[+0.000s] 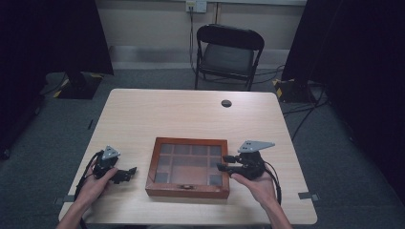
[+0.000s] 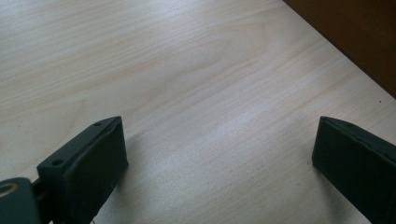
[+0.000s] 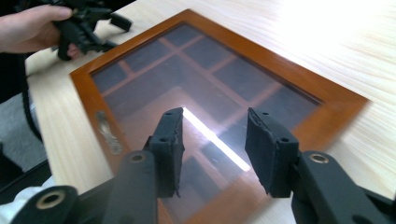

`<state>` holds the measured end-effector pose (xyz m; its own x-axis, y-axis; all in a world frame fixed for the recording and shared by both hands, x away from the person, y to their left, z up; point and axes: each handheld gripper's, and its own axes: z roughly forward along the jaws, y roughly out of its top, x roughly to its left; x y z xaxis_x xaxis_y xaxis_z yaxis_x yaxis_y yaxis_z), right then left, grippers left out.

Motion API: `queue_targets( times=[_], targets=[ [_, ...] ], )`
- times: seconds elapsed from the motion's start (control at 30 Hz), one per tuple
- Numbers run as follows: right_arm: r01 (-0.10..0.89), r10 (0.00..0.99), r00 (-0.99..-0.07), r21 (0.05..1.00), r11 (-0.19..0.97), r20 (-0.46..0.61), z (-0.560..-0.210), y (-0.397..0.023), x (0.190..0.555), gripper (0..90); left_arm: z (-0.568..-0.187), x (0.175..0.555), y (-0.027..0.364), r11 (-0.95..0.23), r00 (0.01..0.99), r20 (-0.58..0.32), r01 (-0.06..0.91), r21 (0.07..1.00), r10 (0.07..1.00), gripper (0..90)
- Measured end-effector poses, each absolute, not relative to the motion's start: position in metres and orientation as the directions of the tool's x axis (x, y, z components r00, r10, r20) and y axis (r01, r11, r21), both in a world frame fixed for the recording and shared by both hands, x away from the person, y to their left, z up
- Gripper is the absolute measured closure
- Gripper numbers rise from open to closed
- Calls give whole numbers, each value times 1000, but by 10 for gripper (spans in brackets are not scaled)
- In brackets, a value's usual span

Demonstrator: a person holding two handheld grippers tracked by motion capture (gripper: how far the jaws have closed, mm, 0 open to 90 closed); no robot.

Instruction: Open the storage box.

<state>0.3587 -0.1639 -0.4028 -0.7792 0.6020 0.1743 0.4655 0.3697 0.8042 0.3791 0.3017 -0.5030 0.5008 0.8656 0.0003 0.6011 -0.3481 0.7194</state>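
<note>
The right gripper (image 3: pixel 212 149) hovers over the box (image 1: pixel 188 167), jaws apart and empty; the left gripper (image 2: pixel 219 163) rests released near the table's (image 1: pixel 143 114) front-left corner. Best approach the front-edge latch (image 3: pixel 108 133) squarely.

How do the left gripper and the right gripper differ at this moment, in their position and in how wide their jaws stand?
The left gripper sits beside the wooden box, above bare table; the right gripper reaches over the box's glass lid. The left gripper's jaws stand wide apart, while the right gripper's jaws stand closer together. Both are black, each held in one hand, and neither has anything between its jaws.
</note>
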Motion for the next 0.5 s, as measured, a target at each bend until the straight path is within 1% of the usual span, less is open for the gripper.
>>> queue_targets(
  times=[0.17,0.33,0.43,0.5],
  targets=[
    [443,563,-809,806,393,169,-402,-147,357,593,-503,379,302,-349,502,0,601,719,865,24],
    [416,497,-851,796,439,170,-406,-123,354,631,-503,379,302,-349,503,0,601,719,865,22],
    [405,475,-864,791,459,167,-407,-114,353,645,-503,379,302,-349,503,0,601,719,864,22],
    [391,439,-882,785,480,171,-410,-104,352,660,-503,379,302,-347,502,-3,602,719,865,22]
  ],
)
